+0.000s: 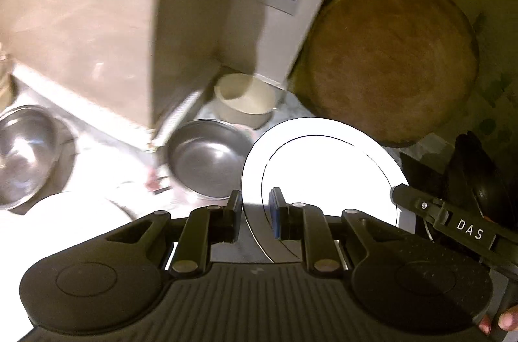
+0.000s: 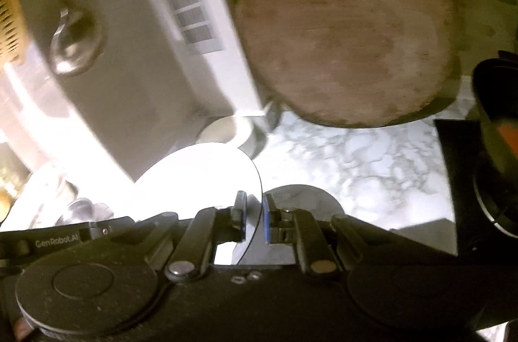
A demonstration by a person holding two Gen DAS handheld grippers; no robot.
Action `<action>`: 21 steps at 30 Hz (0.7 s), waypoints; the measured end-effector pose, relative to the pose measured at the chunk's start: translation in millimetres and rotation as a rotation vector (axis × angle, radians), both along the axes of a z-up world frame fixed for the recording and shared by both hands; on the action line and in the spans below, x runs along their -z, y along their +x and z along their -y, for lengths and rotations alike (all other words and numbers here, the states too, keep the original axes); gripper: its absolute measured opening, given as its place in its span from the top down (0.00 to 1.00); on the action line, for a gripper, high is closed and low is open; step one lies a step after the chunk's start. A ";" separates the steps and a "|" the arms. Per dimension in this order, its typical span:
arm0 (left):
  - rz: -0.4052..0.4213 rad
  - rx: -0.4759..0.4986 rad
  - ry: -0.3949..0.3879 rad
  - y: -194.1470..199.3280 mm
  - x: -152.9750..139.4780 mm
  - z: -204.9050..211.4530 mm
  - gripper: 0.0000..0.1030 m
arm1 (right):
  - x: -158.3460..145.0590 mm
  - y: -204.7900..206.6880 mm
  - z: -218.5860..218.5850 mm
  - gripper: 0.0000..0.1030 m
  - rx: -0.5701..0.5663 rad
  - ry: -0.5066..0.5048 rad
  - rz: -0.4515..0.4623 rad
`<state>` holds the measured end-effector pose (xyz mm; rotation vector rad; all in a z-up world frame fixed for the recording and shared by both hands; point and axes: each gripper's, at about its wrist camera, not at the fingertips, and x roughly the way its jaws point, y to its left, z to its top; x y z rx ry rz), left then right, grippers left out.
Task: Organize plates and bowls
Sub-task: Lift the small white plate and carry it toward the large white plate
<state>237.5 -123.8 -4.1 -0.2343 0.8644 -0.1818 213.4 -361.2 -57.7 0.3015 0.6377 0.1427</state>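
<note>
Both claws pinched the same white plate (image 1: 323, 167) by opposite edges: the left gripper (image 1: 255, 212) on its near rim, the right gripper (image 2: 254, 217) on the far side. The plate hung tilted above the marble counter (image 2: 356, 164), its face turned up and rightwards. Beyond sat a steel bowl (image 1: 207, 157), a cream bowl (image 1: 244, 100) and a round wooden board (image 1: 391, 63) leaning upright.

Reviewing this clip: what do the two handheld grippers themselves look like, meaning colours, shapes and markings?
Both are matte black, with ribbed bodies, round side discs, silver pivot rivets and blue-padded fingers. The left gripper reads "GenRobot.AI" in the right wrist view; the right gripper reads "DAS" in the left wrist view.
</note>
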 end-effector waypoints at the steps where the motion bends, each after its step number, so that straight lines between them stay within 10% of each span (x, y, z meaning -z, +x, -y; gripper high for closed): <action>1: 0.004 -0.010 0.002 -5.9 -2.7 -6.5 0.84 | -1.3 -3.8 -6.8 0.90 -0.013 0.001 0.004; 21: -0.003 -0.258 0.053 -86.8 7.0 -132.7 0.84 | 7.9 -28.1 -133.2 0.90 -0.299 -0.016 -0.022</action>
